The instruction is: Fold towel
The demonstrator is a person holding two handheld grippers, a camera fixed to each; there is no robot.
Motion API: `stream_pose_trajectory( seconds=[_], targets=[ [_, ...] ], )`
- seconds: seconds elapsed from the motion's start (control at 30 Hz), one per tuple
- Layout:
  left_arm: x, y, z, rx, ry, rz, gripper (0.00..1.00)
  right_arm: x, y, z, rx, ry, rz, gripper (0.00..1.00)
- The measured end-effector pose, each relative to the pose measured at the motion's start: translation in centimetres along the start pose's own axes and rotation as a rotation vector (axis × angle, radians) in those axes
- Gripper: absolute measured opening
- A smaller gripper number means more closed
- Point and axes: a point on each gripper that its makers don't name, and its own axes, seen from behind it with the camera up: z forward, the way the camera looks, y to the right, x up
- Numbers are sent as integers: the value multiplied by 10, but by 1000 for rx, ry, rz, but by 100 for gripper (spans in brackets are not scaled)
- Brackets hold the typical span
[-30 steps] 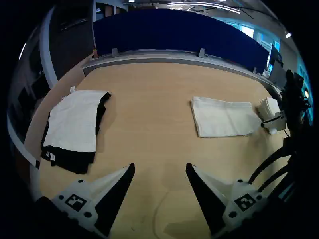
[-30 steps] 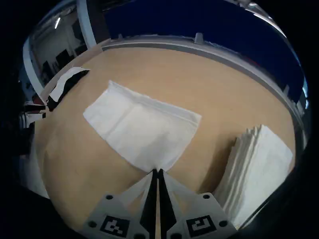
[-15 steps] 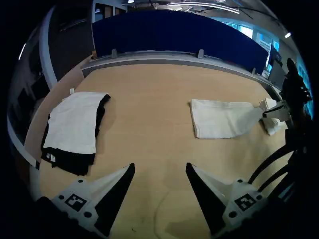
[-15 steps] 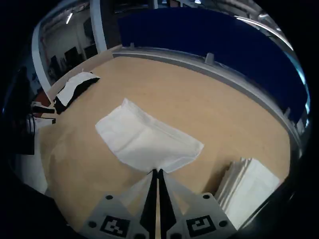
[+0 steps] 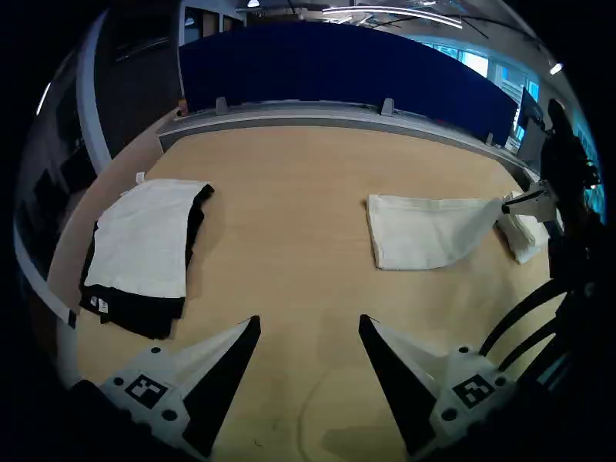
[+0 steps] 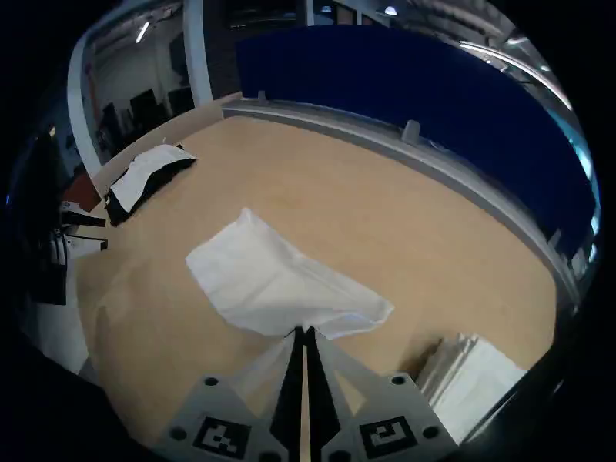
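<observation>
A white towel [image 5: 423, 229] lies folded on the wooden table [image 5: 292, 177], right of centre in the left gripper view. Its right corner is lifted off the table by my right gripper [image 5: 502, 206], seen far right. In the right gripper view the right gripper [image 6: 302, 333] is shut on that raised corner of the towel [image 6: 262, 281], whose far part still rests on the table [image 6: 346, 208]. My left gripper [image 5: 308, 327] hovers open over bare table near the front edge, well apart from the towel.
A stack of folded white towels [image 6: 473, 377] sits at the table's right end, also the stack [image 5: 526, 231] behind the right gripper. A pile of white cloth on black cloth [image 5: 142, 250] lies at the left. A blue partition [image 5: 346, 69] backs the table.
The right gripper has risen, lifting the towel's corner higher off the table; the towel near it now hangs in a slope. The left gripper has stayed still.
</observation>
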Motion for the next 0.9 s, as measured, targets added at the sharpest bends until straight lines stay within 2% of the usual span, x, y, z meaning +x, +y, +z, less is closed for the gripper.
stream_pose_trajectory(
  seconds=[0.37, 0.9],
  targets=[
    [-4, 0, -5, 0, 1, -13, 95, 44, -18, 13, 29, 20, -106, 2],
    [-6, -4, -11, 9, 15, -43, 95, 69, -55, 39, 87, 0, -204, 2]
  ],
)
